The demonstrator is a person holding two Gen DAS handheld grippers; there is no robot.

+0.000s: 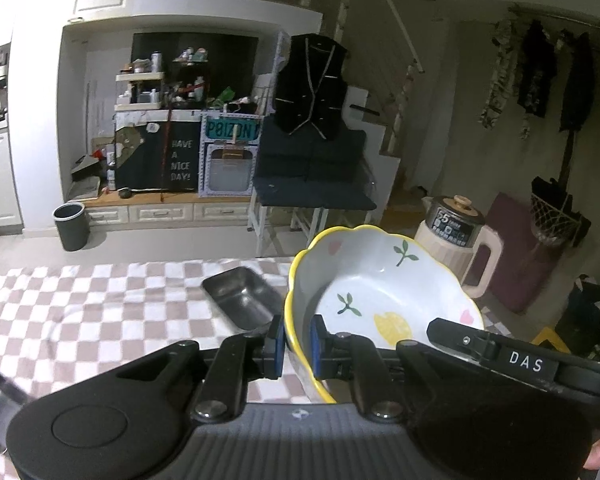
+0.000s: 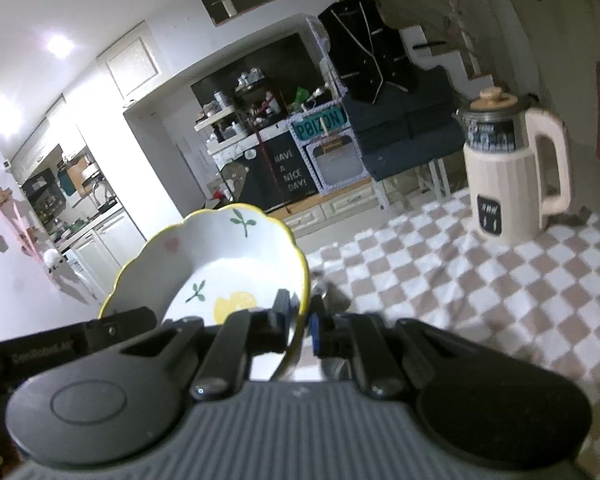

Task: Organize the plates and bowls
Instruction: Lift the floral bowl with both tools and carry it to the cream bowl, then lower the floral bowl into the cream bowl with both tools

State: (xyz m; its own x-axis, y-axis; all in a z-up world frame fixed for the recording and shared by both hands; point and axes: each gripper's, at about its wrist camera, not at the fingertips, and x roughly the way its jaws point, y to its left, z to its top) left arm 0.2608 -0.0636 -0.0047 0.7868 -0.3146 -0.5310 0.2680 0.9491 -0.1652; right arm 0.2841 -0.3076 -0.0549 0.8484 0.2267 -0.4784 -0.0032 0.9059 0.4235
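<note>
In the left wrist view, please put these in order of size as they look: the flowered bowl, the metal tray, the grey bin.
1. Flowered bowl, though it is nearest the camera.
2. Metal tray.
3. Grey bin, far off on the floor, so its true size is unsure.

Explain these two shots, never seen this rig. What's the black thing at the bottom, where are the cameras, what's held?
No robot arm here: a person holds a two-finger gripper in each hand, and each gripper carries a fisheye camera looking forward along its fingers. The black and grey bulk at the bottom of each picture is that gripper's own body.

One picture is from the left gripper, the other from the right gripper. Both are shut on the rim of the same bowl, white with a yellow scalloped edge and flower prints: left gripper on its left side, right gripper on its right. The bowl looks lifted off the surface.

Below is a checkered cloth. On it lie a metal tray and a cream kettle.
</note>
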